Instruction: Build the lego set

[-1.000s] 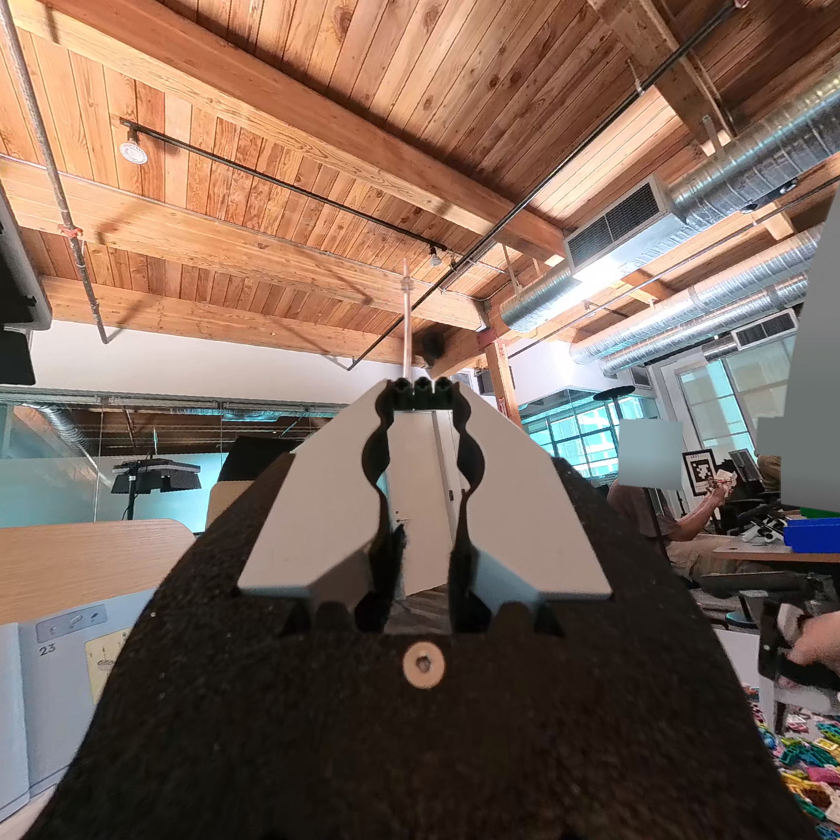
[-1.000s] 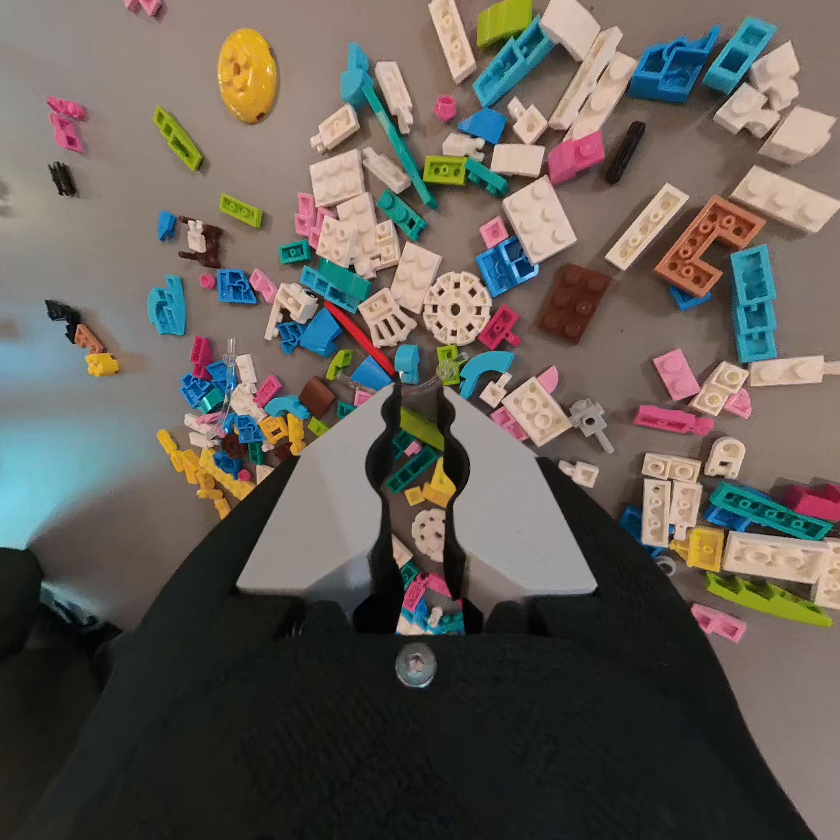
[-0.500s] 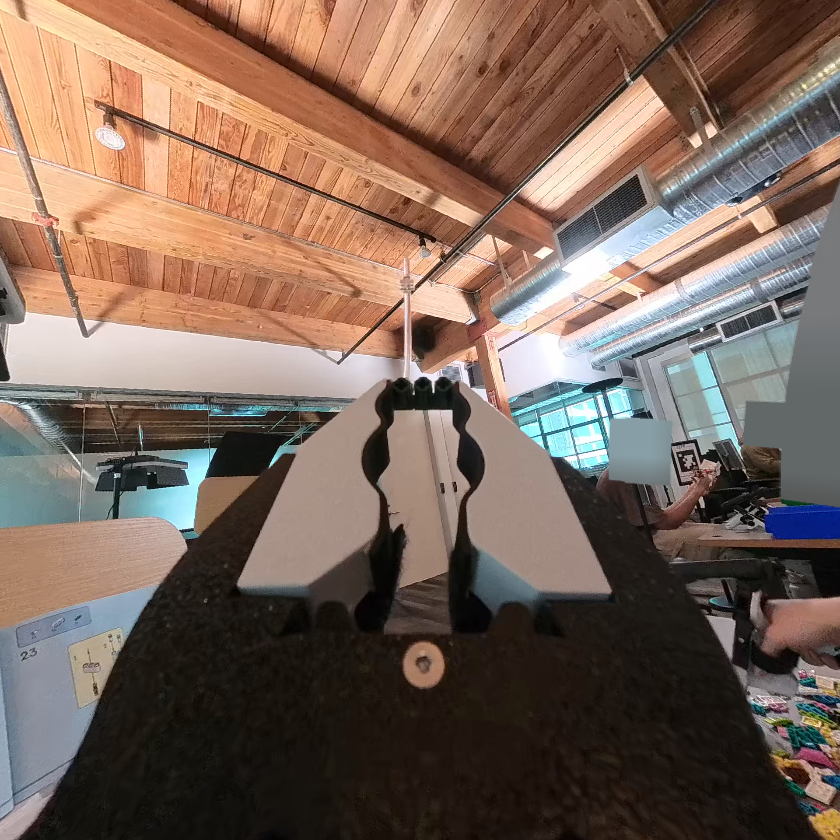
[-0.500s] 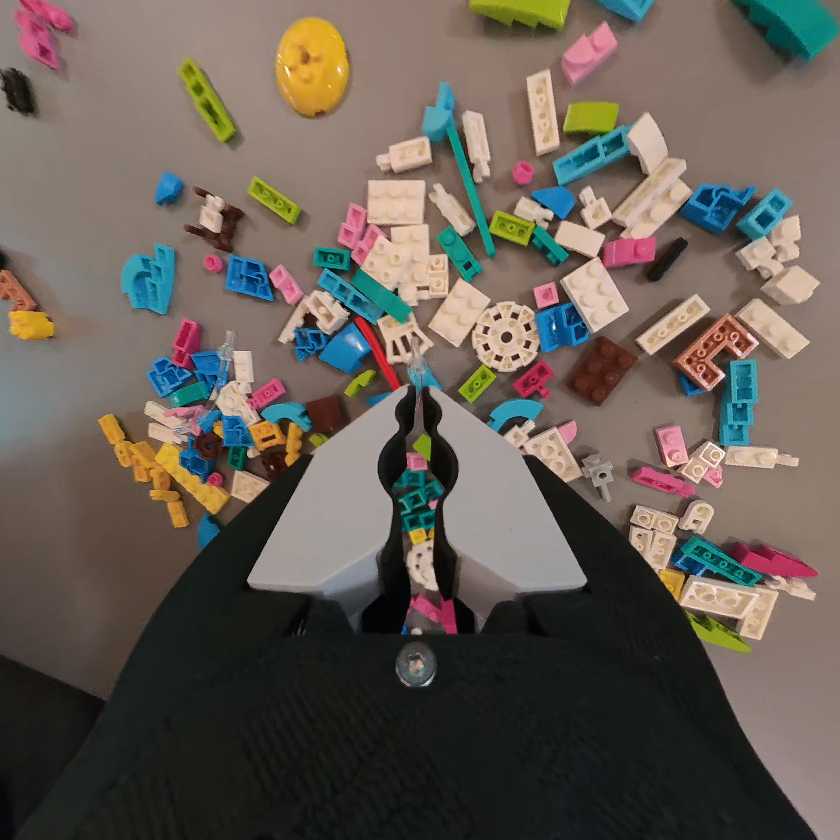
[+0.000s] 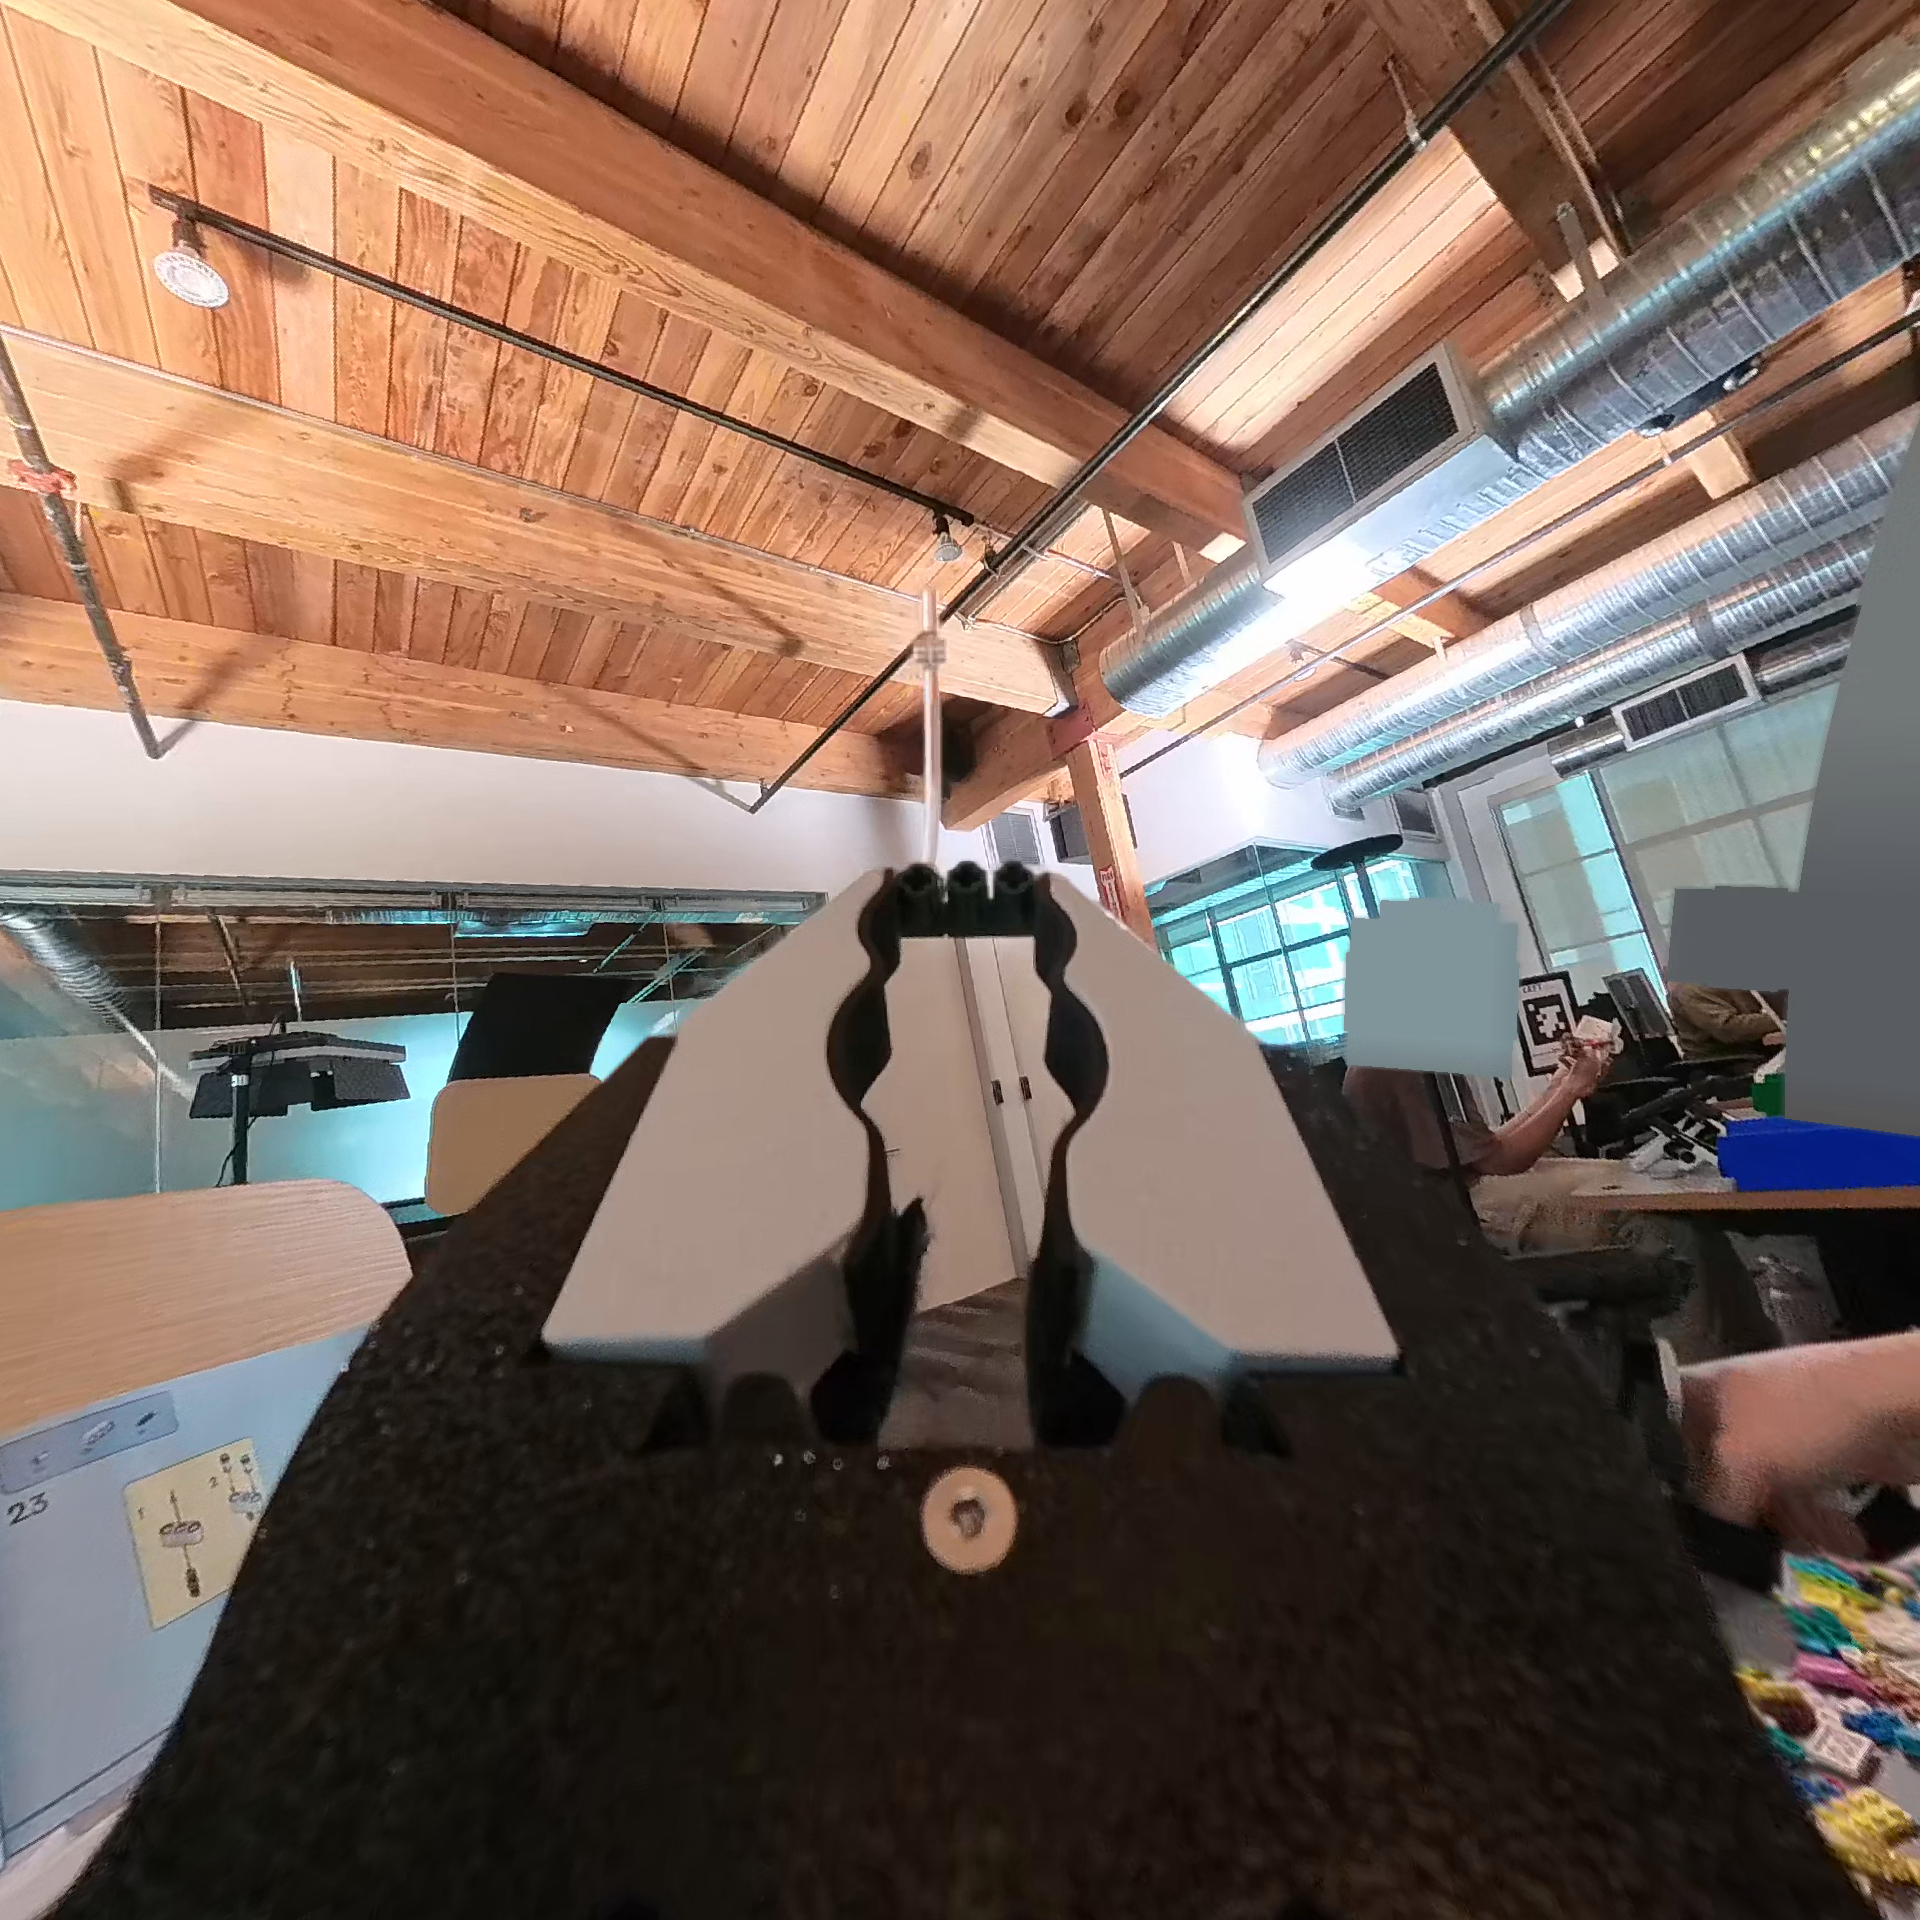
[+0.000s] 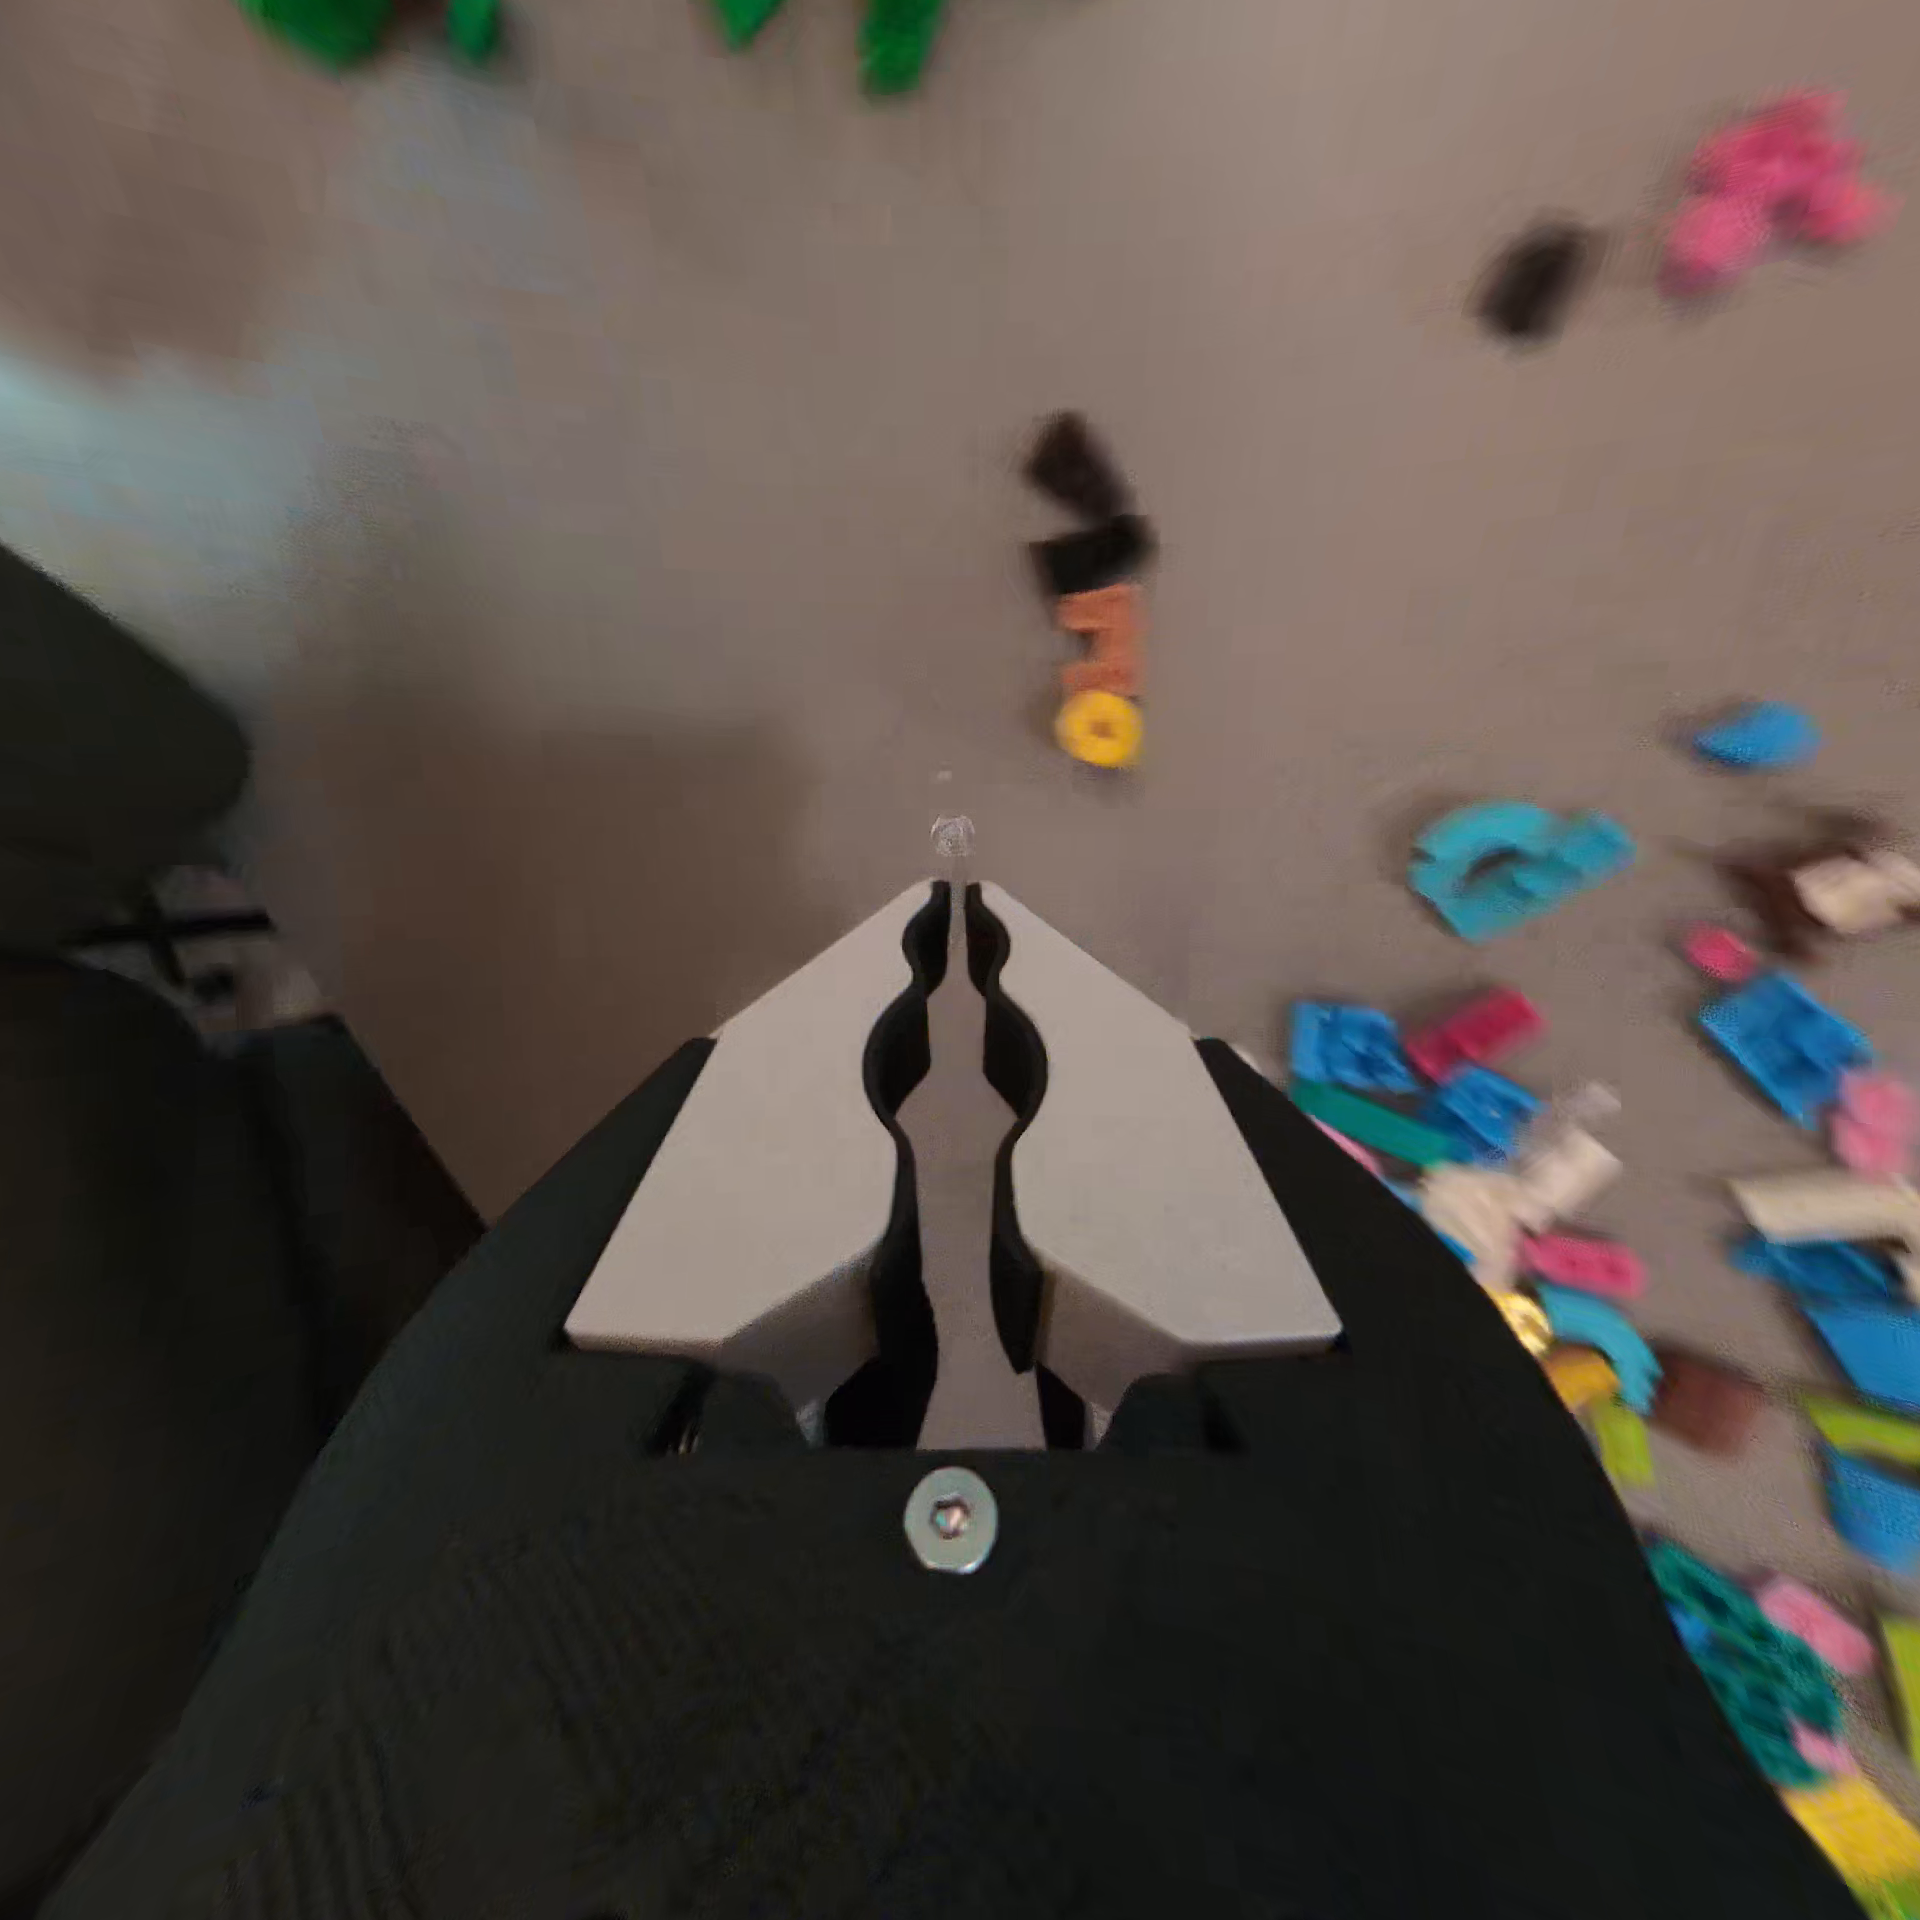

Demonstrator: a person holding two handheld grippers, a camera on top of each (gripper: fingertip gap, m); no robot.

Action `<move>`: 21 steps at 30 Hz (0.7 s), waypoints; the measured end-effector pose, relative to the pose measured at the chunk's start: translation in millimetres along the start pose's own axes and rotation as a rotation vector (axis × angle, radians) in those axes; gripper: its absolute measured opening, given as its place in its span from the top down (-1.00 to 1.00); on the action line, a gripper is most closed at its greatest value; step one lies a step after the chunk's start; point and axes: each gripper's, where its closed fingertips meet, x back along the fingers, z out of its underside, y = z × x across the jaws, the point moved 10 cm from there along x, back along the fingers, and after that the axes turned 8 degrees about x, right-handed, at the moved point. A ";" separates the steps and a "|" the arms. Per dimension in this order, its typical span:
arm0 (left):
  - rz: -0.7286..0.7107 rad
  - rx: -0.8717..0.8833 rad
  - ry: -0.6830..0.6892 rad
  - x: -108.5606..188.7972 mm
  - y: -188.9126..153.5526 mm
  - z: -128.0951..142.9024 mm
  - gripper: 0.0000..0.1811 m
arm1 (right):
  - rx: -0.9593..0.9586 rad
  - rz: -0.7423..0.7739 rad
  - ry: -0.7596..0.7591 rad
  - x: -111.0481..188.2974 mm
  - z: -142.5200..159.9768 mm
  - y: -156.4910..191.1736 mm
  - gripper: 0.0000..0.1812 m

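We hold the left gripper [image 5: 964, 896] tilted up toward a ceiling of knotty wooden planks [image 5: 727, 260] and ribbed silver ducts [image 5: 1704, 260]. Its smooth pale-grey fingers, lined with wavy black rubber, pinch a small black plate [image 5: 964, 891] with three round studs at the very tips. A thin clear rod [image 5: 930, 727] with a small collar near its top stands upright from the plate's left stud. Low on the left of this view we see a pale instruction page [image 5: 135, 1538]; at the lower right, a blurred hand [image 5: 1797, 1444] and bright loose bricks.

The right gripper [image 6: 954, 891] points down at a matte grey tabletop [image 6: 623, 520]. Its fingers are pressed nearly together on a tiny clear piece [image 6: 952, 837], whose rounded glassy tip pokes out just beyond them. The whole view is smeared by motion. Ahead lies a short row of black, orange and yellow pieces [image 6: 1091, 623], the yellow one round. To the right, a scatter of loose bricks [image 6: 1662, 1143] in blue, teal, pink, white and lime spreads over the table, their edges too blurred to tell shapes.
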 end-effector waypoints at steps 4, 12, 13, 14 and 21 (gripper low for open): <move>0.005 -0.007 0.015 -0.2 -1.5 -0.9 0.75 | 0.171 0.002 0.117 -42.5 -20.8 41.9 0.99; -0.005 -0.001 0.004 2.5 0.3 -2.2 0.75 | 0.117 0.221 0.067 -6.6 -20.1 15.9 0.77; -0.003 0.002 0.002 2.4 0.5 -2.0 0.75 | 0.084 0.281 0.068 5.2 -14.4 5.0 0.82; -0.001 0.007 0.000 2.3 0.7 -1.6 0.75 | 0.036 0.326 0.083 14.7 -7.1 -6.6 0.85; 0.026 0.024 0.008 -2.0 -1.2 1.9 0.75 | -0.242 0.327 0.125 28.6 37.3 -66.1 0.89</move>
